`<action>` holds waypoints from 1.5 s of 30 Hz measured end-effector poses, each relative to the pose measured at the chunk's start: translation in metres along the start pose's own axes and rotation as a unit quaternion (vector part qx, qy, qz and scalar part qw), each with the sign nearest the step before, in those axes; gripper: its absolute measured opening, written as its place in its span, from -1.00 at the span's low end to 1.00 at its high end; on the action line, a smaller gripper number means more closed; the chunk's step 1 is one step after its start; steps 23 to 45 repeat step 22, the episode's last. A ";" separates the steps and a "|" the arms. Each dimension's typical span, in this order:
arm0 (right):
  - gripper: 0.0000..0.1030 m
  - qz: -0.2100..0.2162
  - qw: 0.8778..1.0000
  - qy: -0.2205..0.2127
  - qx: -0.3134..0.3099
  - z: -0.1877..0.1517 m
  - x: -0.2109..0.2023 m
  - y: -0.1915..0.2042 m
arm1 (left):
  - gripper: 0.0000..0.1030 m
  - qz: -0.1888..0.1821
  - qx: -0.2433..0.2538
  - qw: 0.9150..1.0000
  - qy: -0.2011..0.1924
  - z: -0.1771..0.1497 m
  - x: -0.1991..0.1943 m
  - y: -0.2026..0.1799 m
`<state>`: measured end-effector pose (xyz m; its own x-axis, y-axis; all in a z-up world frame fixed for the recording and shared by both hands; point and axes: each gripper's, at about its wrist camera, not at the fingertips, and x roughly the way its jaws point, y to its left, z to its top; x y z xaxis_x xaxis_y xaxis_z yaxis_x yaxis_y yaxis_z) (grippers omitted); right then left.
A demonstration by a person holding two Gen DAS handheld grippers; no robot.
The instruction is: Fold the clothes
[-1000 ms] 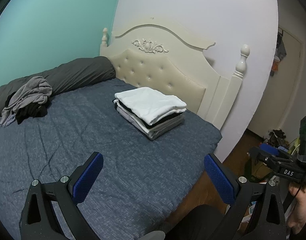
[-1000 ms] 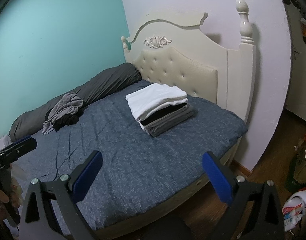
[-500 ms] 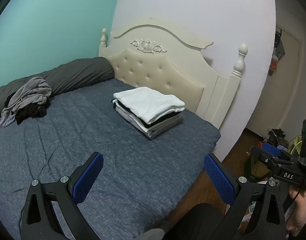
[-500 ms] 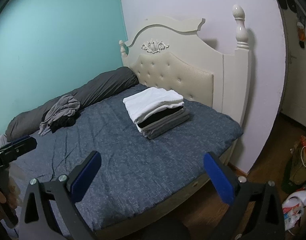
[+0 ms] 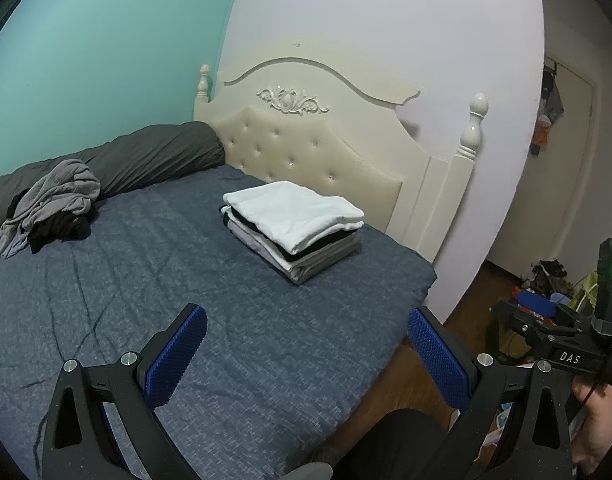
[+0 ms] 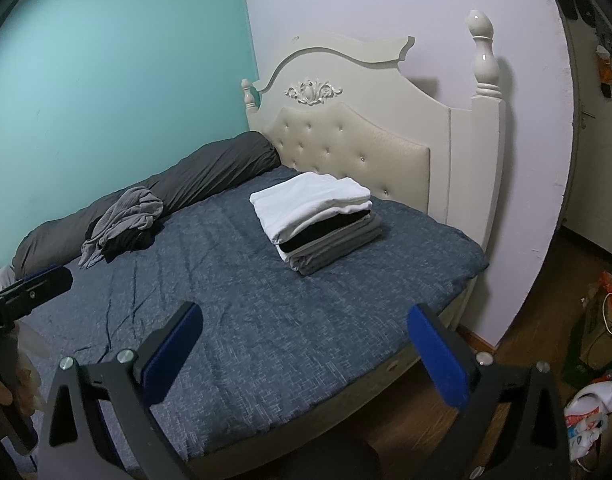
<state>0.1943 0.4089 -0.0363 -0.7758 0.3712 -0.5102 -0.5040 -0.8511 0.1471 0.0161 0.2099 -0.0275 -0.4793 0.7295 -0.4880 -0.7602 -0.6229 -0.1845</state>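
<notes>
A neat stack of folded clothes, white on top with black and grey below, sits on the blue bed near the headboard; it also shows in the right wrist view. A crumpled grey and black heap of clothes lies at the far left by a dark bolster, and shows in the right wrist view too. My left gripper is open and empty, above the bed's near edge. My right gripper is open and empty, further back over the bed corner.
A cream tufted headboard with posts stands behind the stack. A long dark grey bolster lies along the teal wall. Wooden floor with bags and clutter lies to the right. The other gripper shows at the right edge.
Both grippers have drawn back a little from the bed, so the stack looks slightly smaller and farther. Nothing on the bed has moved.
</notes>
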 end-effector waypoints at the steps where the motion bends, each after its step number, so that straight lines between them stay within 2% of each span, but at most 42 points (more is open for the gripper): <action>1: 0.99 0.000 1.000 0.000 0.000 0.000 0.000 0.000 | 0.99 -0.001 0.000 1.000 -0.001 0.000 0.000 0.000; 45: 0.99 0.004 1.000 0.007 0.005 0.001 0.004 -0.004 | 0.99 0.008 0.000 1.000 0.009 -0.001 0.004 0.002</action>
